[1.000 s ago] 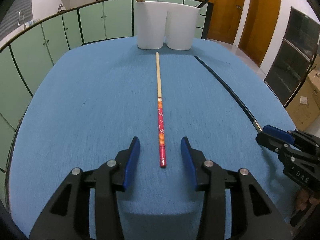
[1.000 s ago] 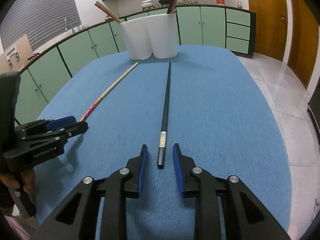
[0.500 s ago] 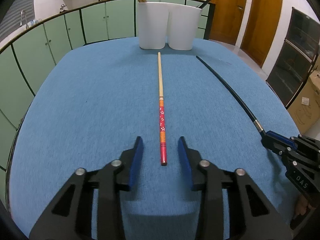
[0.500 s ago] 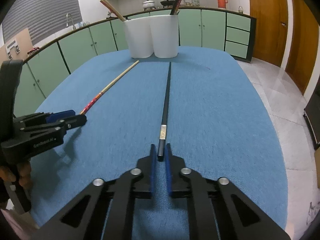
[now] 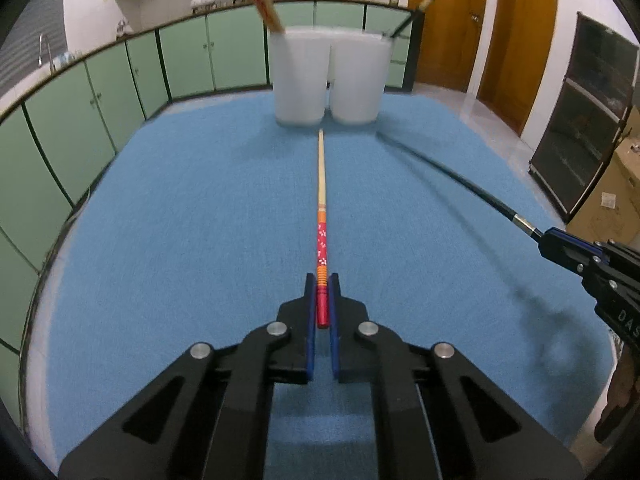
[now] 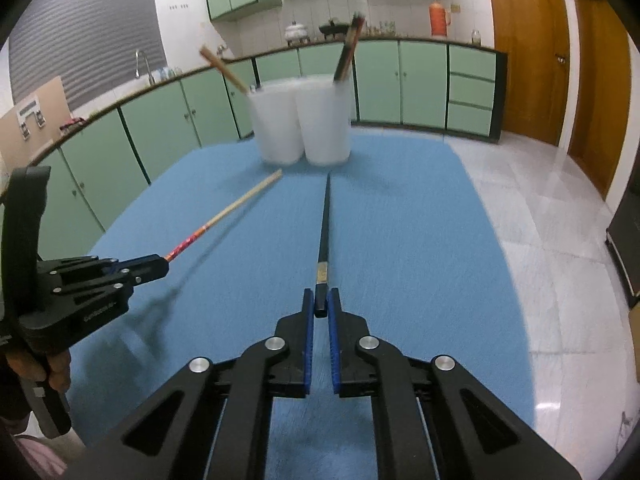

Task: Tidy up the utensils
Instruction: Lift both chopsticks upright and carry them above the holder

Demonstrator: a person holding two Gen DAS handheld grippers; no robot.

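The left tool (image 5: 322,280) is pressed together on the red patterned butt of a long wooden chopstick with a pale bamboo tip (image 5: 321,184), pinching it between blue-padded fingers (image 5: 309,320). The chopstick runs away from the tool toward the far end of the blue cloth-covered surface (image 5: 180,240), its tip near the left of two white plastic cylindrical holders (image 5: 298,80).

The right tool (image 6: 320,294) pinches the near end of a slender black chopstick with a gold band (image 6: 323,232), whose tip points at the right white plastic holder (image 6: 324,120). Each holder already contains chopsticks leaning out of it. The two holders stand touching at the far edge.
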